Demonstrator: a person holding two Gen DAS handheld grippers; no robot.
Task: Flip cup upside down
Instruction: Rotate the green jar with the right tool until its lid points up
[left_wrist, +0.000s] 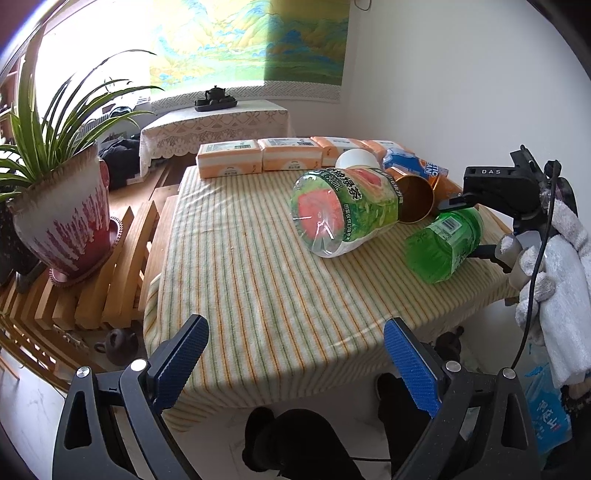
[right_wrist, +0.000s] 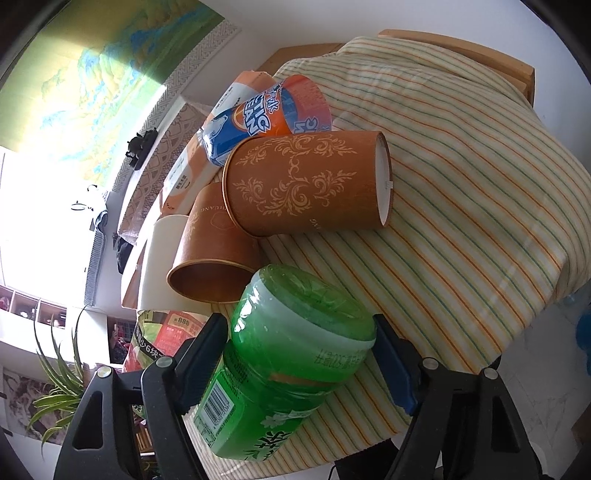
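Two brown cups (right_wrist: 258, 206) lean beside the green bottle (right_wrist: 295, 354) your right gripper (right_wrist: 301, 354) holds; tilt it carelessly and they roll, while your left gripper (left_wrist: 295, 365) waits wide and empty.

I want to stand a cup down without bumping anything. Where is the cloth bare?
Bare striped cloth runs from the tissue packs to the near edge, left of the guava-label bottle. The far right corner is crowded: brown cups, a blue-orange pack, and the green bottle between the right gripper's fingers.
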